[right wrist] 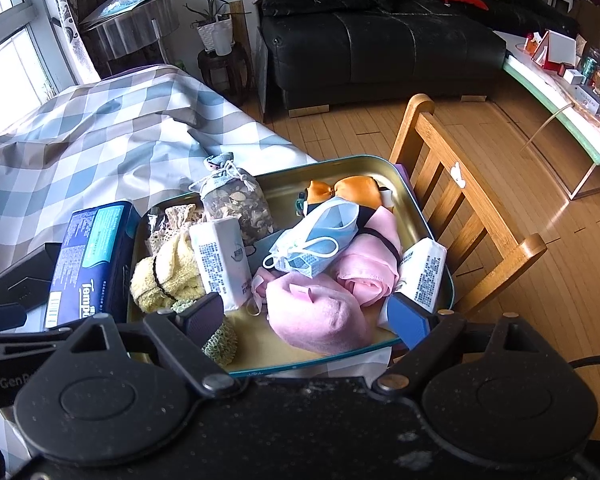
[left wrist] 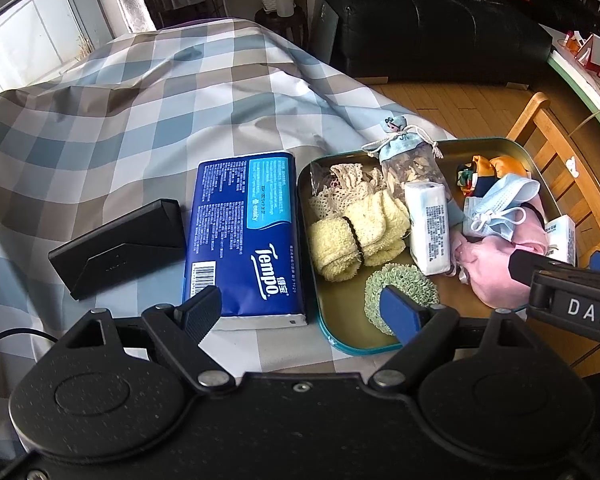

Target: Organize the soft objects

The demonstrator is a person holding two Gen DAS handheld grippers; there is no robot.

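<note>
A teal-rimmed metal tray holds yellow knit rolls, a green knit ring, a white tissue packet, a blue face mask, pink cloths, a drawstring sachet and an orange bow. A blue Tempo tissue pack lies left of the tray. My left gripper is open over the pack's near end and the tray's left rim, holding nothing. My right gripper is open above the pink cloth, with its pads clear of it.
A black case lies left of the tissue pack on the checked tablecloth. A wooden chair stands right beside the tray. A black sofa and a cluttered glass table are beyond.
</note>
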